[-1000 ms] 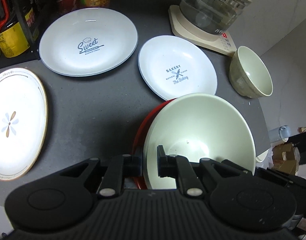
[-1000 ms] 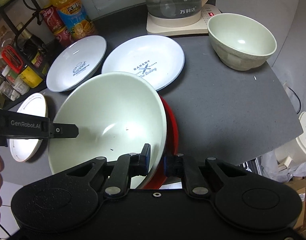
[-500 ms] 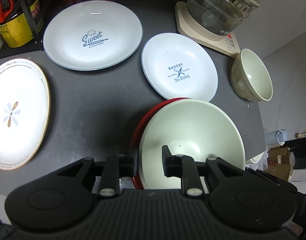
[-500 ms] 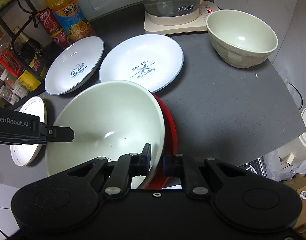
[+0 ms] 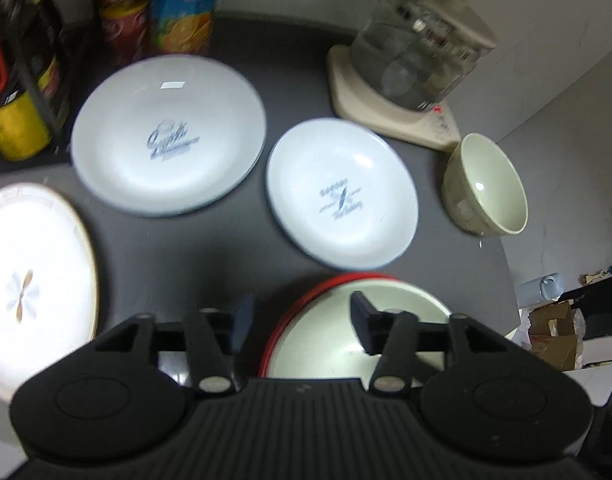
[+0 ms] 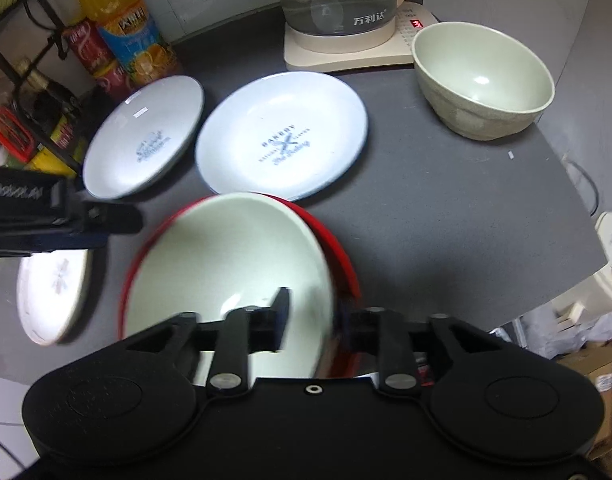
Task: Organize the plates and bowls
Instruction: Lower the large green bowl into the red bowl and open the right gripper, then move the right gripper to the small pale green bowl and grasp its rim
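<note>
As both sets of jaws are opening, the left gripper [image 5: 300,318] and right gripper [image 6: 312,320] straddle but no longer pinch the pale green bowl [image 6: 226,264], nested in a red bowl [image 6: 340,256] at six o'clock, apparently a stacking release; two white plates sit toward twelve.

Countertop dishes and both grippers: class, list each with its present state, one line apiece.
Large green bowl: nested in red bowl.
Small green bowl: upright, alone.
Bakery plate: flat, unstacked.
Sweet plate: flat, unstacked.
Left gripper: opening, off the rim.
Right gripper: opening, fingers straddling rim.
</note>
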